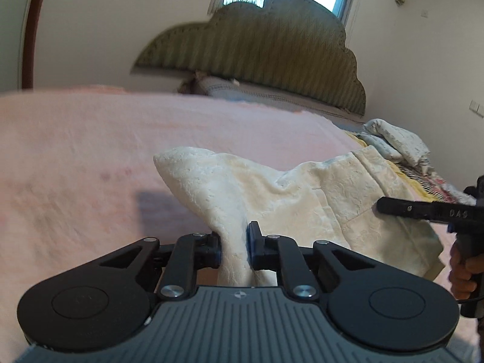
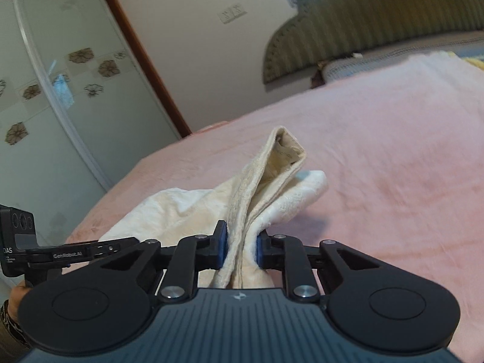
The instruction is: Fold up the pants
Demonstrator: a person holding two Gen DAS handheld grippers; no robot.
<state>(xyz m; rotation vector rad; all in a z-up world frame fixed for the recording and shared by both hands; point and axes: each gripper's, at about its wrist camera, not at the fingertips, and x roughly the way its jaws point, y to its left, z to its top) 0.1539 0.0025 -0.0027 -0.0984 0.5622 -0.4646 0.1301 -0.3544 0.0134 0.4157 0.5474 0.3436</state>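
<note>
Both tools are held low over a pink bed cover (image 1: pixel 75 157), each tilted slightly downward toward the headboard (image 1: pixel 257 48). In the left wrist view, the left gripper (image 1: pixel 234 245) is seen from behind with its linkage drawn in, and the right tool's black finger (image 1: pixel 402 208) reaches in from the right edge, carried by a hand (image 1: pixel 462 275) wrapped around its grip.

The left gripper's blue pads are closed tight on a bunched fold of the cream pants (image 1: pixel 272 193), with fabric squeezed between them and spilling out in front and behind. The right gripper (image 2: pixel 240 249) is clamped the same way on another gathered part of the pants (image 2: pixel 272 187), where a thick hemmed edge is pinched and stands up ahead of the pads (an opening in the garment gapes at its top). The pants are stretched between the two grips and partly raised from the cover, the rest draped on it.

Beyond the garment the bed cover lies flat and bare up to the pillows (image 1: pixel 224 87). In the left wrist view a heap of other laundry (image 1: pixel 396 148) sits at the bed's right side, close behind the pants. In the right wrist view a wardrobe with flowered glass doors (image 2: pixel 60 90) stands past the bed's left edge.
</note>
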